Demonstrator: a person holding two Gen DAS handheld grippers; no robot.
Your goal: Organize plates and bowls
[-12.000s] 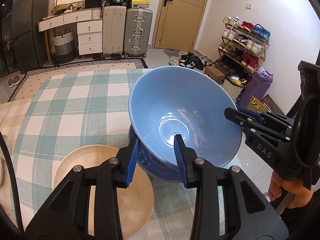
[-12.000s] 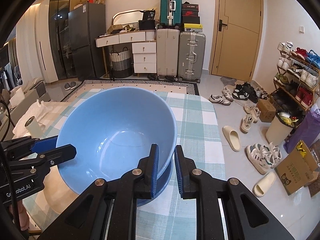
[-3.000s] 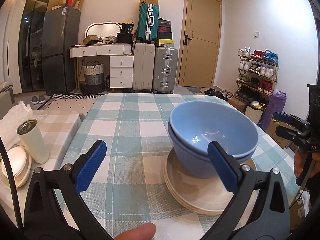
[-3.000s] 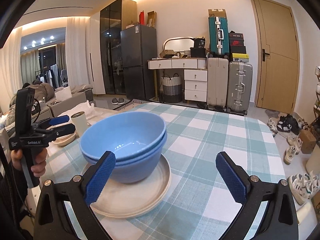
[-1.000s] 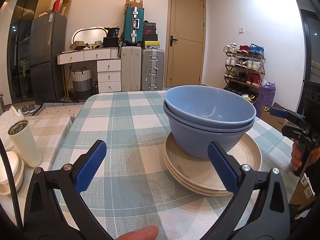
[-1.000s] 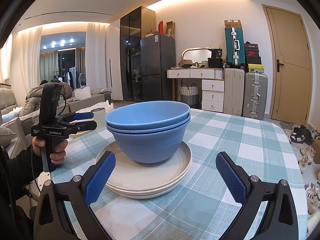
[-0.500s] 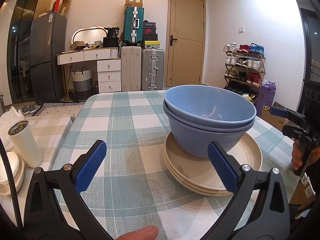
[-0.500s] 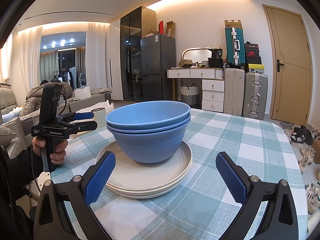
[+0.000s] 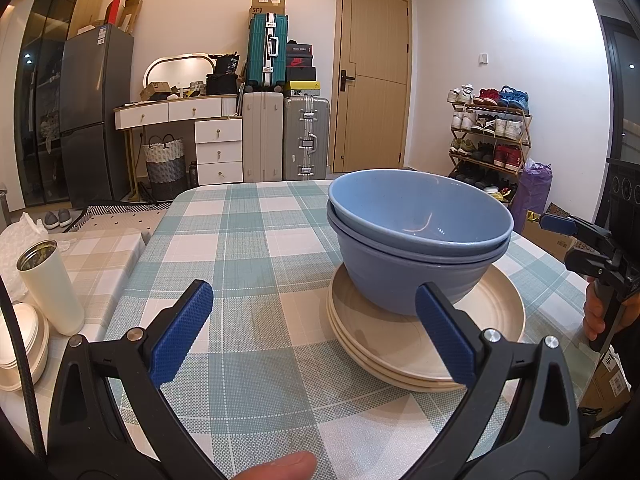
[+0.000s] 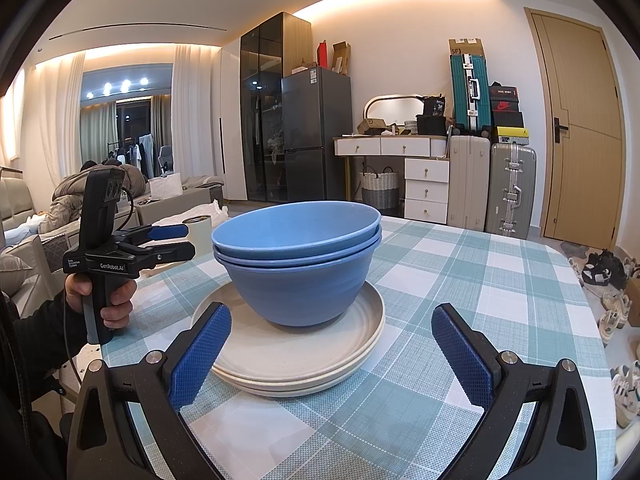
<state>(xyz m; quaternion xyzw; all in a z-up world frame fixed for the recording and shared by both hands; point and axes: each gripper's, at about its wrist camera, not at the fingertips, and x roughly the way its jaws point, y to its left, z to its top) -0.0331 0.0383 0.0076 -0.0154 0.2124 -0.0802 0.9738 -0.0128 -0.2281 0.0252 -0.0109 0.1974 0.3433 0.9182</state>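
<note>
Home: fridge (image 9: pixel 96 116), suitcases (image 9: pixel 286 138), shoe rack (image 9: pixel 488 136)

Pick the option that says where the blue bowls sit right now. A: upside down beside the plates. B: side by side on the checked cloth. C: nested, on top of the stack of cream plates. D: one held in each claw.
C: the two blue bowls sit nested one inside the other, upright, on the stack of cream plates, while the left claw and right claw are both open and hold nothing.
</note>
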